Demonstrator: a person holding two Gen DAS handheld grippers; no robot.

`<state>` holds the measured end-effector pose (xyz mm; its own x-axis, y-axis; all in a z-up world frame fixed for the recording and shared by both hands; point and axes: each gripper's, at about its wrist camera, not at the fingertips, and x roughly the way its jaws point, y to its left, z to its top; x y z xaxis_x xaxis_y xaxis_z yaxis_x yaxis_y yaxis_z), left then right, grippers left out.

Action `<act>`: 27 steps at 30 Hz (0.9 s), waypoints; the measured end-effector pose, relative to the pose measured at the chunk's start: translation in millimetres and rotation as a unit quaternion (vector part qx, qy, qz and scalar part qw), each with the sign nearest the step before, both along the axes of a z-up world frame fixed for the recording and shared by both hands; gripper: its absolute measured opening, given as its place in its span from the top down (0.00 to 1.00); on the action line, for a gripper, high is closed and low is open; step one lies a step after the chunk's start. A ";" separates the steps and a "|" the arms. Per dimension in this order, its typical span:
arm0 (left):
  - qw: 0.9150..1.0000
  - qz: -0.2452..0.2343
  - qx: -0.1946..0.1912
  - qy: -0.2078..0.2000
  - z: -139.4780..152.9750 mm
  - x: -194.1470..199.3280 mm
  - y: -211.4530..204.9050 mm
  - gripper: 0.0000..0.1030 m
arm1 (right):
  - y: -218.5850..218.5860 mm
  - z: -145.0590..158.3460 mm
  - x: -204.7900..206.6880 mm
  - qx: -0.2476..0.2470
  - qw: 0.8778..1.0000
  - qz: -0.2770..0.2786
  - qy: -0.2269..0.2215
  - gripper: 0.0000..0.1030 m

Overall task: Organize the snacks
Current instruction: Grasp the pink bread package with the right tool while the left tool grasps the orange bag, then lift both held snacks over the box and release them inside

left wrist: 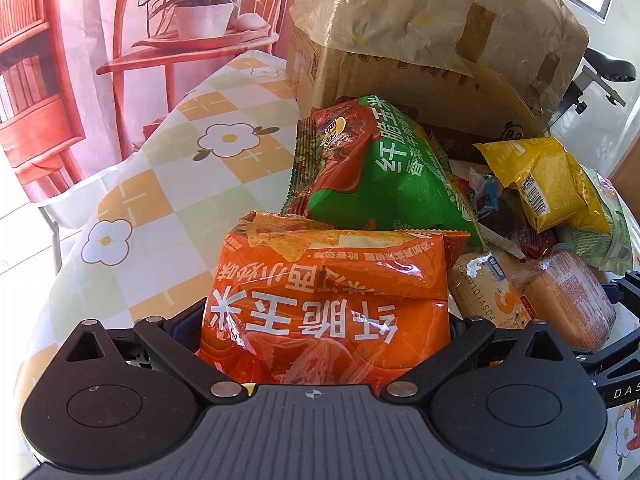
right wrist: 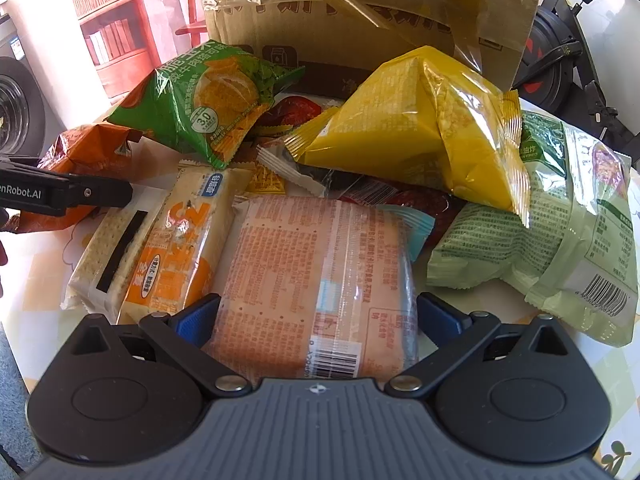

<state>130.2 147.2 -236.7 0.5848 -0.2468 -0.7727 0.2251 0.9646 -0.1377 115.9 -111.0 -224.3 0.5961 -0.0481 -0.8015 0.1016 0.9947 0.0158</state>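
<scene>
My left gripper (left wrist: 320, 328) is shut on an orange chip bag (left wrist: 320, 292) that fills the space between its fingers. My right gripper (right wrist: 318, 312) is shut on a pale orange cracker pack (right wrist: 316, 276) with a barcode, its blue pads pressing both sides. Behind lie a green chip bag (left wrist: 384, 176) (right wrist: 208, 100), a yellow bag (right wrist: 420, 132) (left wrist: 548, 184), a pale green bag (right wrist: 540, 220) and a yellow-orange biscuit pack (right wrist: 184, 240). The left gripper's finger (right wrist: 80, 194) shows at the left of the right wrist view.
An open cardboard box (left wrist: 420, 32) (right wrist: 360, 12) with torn tape stands behind the snack pile. The table has a flowered checked cloth (left wrist: 160, 200). A white cracker pack (right wrist: 108, 248) lies left. A printed backdrop with red shelves (left wrist: 48, 80) hangs at the far left.
</scene>
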 end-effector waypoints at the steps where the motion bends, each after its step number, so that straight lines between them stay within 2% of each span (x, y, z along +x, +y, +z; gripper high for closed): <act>1: 1.000 0.000 0.001 0.000 0.4 -0.3 0.0 0.00 | 0.0 0.0 0.8 0.000 1.000 0.001 0.001 0.00; 8: 0.999 -0.016 0.025 -0.019 12.3 -11.7 -7.4 0.05 | -5.0 0.8 2.4 0.009 1.000 -0.002 0.000 0.01; 9: 0.999 -0.018 0.021 -0.023 14.7 -14.1 -6.9 0.06 | -9.5 2.7 -0.4 0.010 1.000 -0.013 -0.007 0.07; 12: 0.999 -0.019 0.012 -0.034 22.1 -19.3 -5.5 0.07 | -19.0 5.9 -5.4 0.029 0.999 -0.034 -0.023 0.18; 19: 0.998 -0.004 0.025 -0.060 31.5 -28.9 -10.9 0.12 | -21.2 5.6 -10.4 0.028 0.998 -0.044 -0.037 0.22; 21: 0.997 -0.002 0.030 -0.071 34.6 -32.9 -11.9 0.15 | -20.0 7.5 -15.4 0.027 0.998 -0.041 -0.045 0.26; 27: 0.995 0.009 0.035 -0.096 48.5 -46.9 -15.1 0.17 | -14.2 18.1 -26.9 0.039 0.997 -0.024 -0.068 0.28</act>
<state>83.3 132.1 -188.2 0.7269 -0.1853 -0.6613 0.2240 0.9742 -0.0267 89.0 -125.2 -206.3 0.6979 -0.0199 -0.7159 0.1410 0.9839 0.1101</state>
